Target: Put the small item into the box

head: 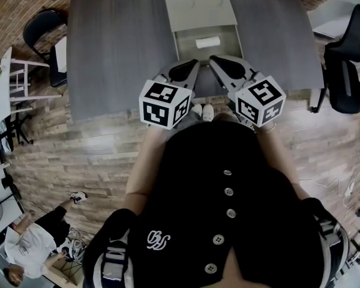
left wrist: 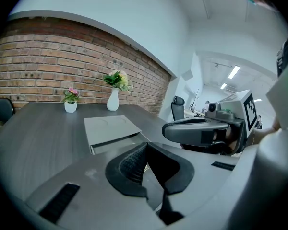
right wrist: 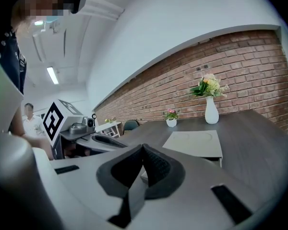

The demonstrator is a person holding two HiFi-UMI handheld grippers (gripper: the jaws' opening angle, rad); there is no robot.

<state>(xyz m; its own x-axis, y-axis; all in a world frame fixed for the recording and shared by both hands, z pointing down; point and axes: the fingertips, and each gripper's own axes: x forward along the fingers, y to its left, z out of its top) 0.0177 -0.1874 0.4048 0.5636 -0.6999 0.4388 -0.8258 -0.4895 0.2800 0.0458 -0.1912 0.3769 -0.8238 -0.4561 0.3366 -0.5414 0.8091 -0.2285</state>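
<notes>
A grey box (head: 201, 11) stands open at the far middle of the grey table (head: 120, 47), its lid folded back. A small white item (head: 207, 42) lies inside its tray. My left gripper (head: 195, 61) and right gripper (head: 212, 58) hover side by side over the table's near edge, tips pointing at the box. Both are shut with nothing between the jaws. In the left gripper view the left gripper (left wrist: 145, 148) is shut before the box (left wrist: 110, 127); the right gripper view shows the right gripper (right wrist: 143, 149) shut before the box (right wrist: 193, 143).
Two white vases with flowers (left wrist: 114, 99) (left wrist: 70, 107) stand at the table's far side by the brick wall. Black office chairs (head: 43, 27) (head: 345, 71) flank the table. A white shelf (head: 12, 83) stands at left, and a person in white (head: 27, 245) sits on the floor behind.
</notes>
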